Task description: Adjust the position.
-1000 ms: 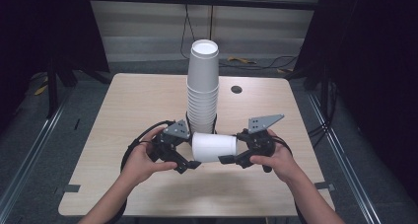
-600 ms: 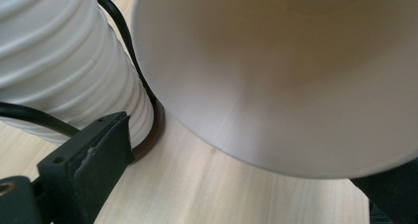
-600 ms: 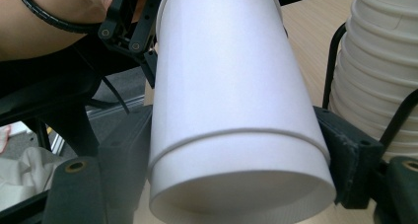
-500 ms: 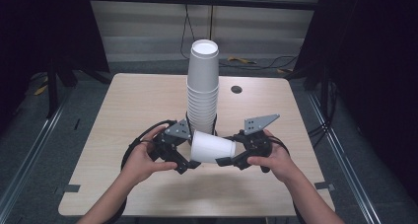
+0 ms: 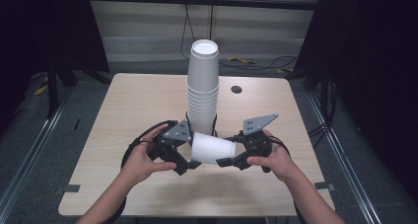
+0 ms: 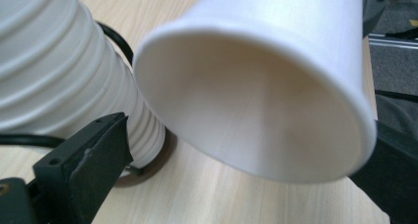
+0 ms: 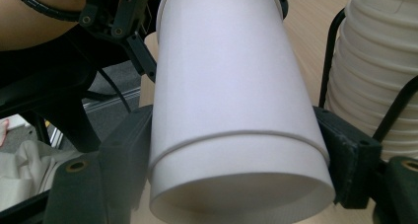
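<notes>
A single white paper cup [image 5: 213, 147] lies on its side above the table's front, between my two grippers. My right gripper [image 5: 224, 161] is shut on its narrow base end, and its jaws press both sides of the cup [image 7: 231, 86]. My left gripper [image 5: 190, 162] is open and its jaws have just been opening. The cup's wide mouth [image 6: 256, 100] sits between them, and the one pad [image 6: 98, 150] in plain sight stands clear of the rim. A tall stack of white cups [image 5: 202, 91] stands upright just behind the grippers.
The wooden table [image 5: 143, 100] has a small dark hole [image 5: 236, 89] at the back right. Black cables [image 5: 133, 145] loop from the grippers around the stack's foot. Dark frames and floor rails flank the table on both sides.
The left gripper's jaws have spread off the cup's mouth. The cup now hangs from the right gripper alone and has tilted slightly. Both hands stayed in place.
</notes>
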`<state>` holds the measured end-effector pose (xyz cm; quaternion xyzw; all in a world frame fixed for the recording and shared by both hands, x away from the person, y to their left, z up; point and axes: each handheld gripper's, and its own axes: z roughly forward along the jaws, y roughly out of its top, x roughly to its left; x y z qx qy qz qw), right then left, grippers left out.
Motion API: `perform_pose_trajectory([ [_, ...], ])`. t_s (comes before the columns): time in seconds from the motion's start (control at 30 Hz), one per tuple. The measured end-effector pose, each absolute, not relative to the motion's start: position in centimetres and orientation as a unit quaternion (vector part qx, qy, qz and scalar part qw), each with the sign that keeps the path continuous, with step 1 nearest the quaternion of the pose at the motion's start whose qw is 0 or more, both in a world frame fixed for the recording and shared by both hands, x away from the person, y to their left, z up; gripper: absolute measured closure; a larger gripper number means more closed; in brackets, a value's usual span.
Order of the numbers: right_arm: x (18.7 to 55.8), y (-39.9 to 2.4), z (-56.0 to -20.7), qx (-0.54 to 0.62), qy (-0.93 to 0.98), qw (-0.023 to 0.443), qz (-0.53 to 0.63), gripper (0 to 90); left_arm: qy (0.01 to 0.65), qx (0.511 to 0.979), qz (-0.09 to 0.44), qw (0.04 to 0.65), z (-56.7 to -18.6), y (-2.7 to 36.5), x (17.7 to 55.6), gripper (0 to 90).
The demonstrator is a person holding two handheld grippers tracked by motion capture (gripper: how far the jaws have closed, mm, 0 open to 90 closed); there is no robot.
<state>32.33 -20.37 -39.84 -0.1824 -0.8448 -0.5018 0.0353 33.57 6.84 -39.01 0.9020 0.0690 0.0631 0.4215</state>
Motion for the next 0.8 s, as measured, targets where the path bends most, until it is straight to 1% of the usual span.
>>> perform_pose_trajectory([
  [0.3,32.29,-20.16,-39.97,-0.173,-0.851,0.038,-0.494,24.4,0.056,0.905,0.051,0.418,-39.30,6.31,33.59,0.0],
  [0.47,32.31,-20.05,-40.00,-0.170,-0.852,0.044,-0.493,24.4,0.047,0.903,0.040,0.426,-39.42,6.13,33.67,0.1],
  [0.5,32.30,-19.98,-39.99,-0.168,-0.852,0.045,-0.494,24.4,0.051,0.902,0.030,0.427,-39.41,6.03,33.64,0.7],
  [0.57,32.32,-19.87,-39.98,-0.166,-0.854,0.043,-0.491,24.4,0.042,0.904,0.032,0.425,-39.36,5.97,33.54,4.9],
  [0.73,32.28,-19.99,-40.03,-0.162,-0.853,0.044,-0.494,24.7,0.041,0.906,0.018,0.421,-39.38,6.31,33.54,8.0],
  [0.8,32.23,-19.97,-40.06,-0.160,-0.854,0.046,-0.494,24.8,0.041,0.904,0.020,0.425,-39.38,6.34,33.45,9.1],
])
